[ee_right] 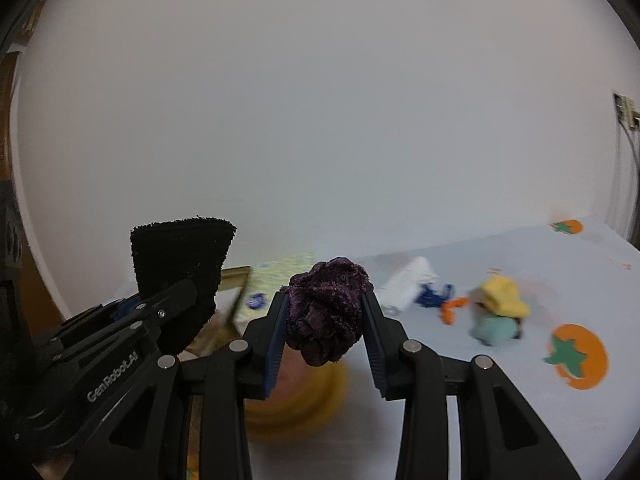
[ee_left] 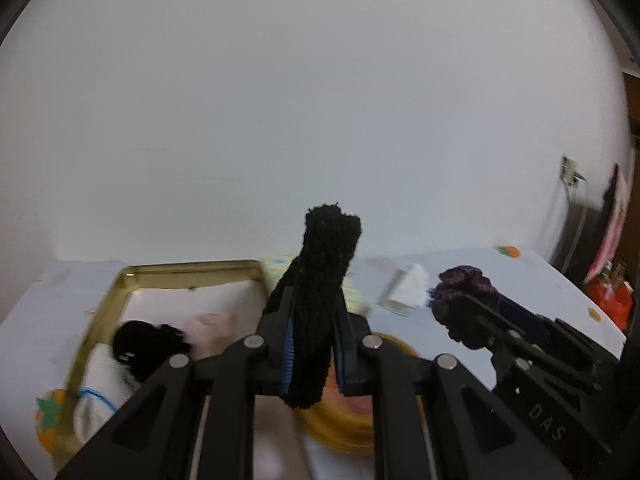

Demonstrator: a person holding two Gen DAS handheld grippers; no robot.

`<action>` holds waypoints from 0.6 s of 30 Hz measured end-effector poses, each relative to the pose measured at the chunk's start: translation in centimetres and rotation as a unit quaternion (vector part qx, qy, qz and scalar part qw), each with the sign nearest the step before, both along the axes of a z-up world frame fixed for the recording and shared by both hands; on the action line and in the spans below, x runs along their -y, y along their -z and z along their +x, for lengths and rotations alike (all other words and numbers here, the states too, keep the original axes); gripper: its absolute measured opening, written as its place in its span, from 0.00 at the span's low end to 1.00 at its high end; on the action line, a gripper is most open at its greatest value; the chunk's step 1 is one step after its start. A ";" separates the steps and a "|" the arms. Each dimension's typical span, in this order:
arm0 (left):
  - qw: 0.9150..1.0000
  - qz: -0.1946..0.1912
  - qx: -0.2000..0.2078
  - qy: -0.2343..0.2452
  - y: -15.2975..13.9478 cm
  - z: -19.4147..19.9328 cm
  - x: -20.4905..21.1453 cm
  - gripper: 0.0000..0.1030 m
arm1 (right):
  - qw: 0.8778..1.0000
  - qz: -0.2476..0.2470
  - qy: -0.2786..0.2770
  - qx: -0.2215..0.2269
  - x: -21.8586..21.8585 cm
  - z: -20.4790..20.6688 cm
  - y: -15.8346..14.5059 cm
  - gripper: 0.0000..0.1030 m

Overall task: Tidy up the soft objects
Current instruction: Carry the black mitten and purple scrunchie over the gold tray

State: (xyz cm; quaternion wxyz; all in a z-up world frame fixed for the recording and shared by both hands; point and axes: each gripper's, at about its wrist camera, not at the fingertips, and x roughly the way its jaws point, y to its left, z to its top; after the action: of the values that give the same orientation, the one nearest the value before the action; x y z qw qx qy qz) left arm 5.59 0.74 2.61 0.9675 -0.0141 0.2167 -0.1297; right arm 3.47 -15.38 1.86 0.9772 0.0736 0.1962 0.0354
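Note:
My left gripper (ee_left: 314, 312) is shut on a flat black knitted cloth (ee_left: 320, 280) that stands up edge-on between its blue pads; the same black cloth (ee_right: 180, 264) shows at the left of the right wrist view. My right gripper (ee_right: 325, 312) is shut on a crumpled dark purple scrunchie (ee_right: 326, 308), also visible as the purple scrunchie (ee_left: 464, 292) to the right in the left wrist view. Both grippers hang side by side above the table. A gold-rimmed tray (ee_left: 192, 270) lies at the left with a black soft item (ee_left: 144, 344) and a pale pink one (ee_left: 212, 326) inside.
A yellow round bowl (ee_right: 296, 396) sits blurred under both grippers. On the pale blue table lie a white rolled cloth (ee_right: 408, 282), a blue item (ee_right: 432, 296), an orange piece (ee_right: 452, 308) and a plush toy with a yellow cap (ee_right: 500, 312). A white wall stands behind.

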 end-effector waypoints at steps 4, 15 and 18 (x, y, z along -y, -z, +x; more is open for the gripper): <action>0.999 0.000 -0.006 -0.033 -0.4 0.9 -2.2 0.13 | 1.000 -0.001 -0.020 0.004 -2.0 1.2 -0.2 0.38; 0.994 0.022 -0.054 -0.096 -0.1 4.2 -5.7 0.13 | 0.998 -0.009 -0.063 -0.009 -6.9 6.0 -1.1 0.38; 0.991 0.040 -0.067 -0.106 -0.1 5.9 -5.9 0.13 | 0.997 -0.008 -0.069 -0.018 -7.9 7.1 -1.2 0.38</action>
State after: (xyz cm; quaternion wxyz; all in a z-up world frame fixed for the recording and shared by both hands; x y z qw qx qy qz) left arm 11.49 6.59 2.68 0.9589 -0.0065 0.2833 -0.0160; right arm 10.59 -7.48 3.10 0.9693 0.0532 0.2187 0.0995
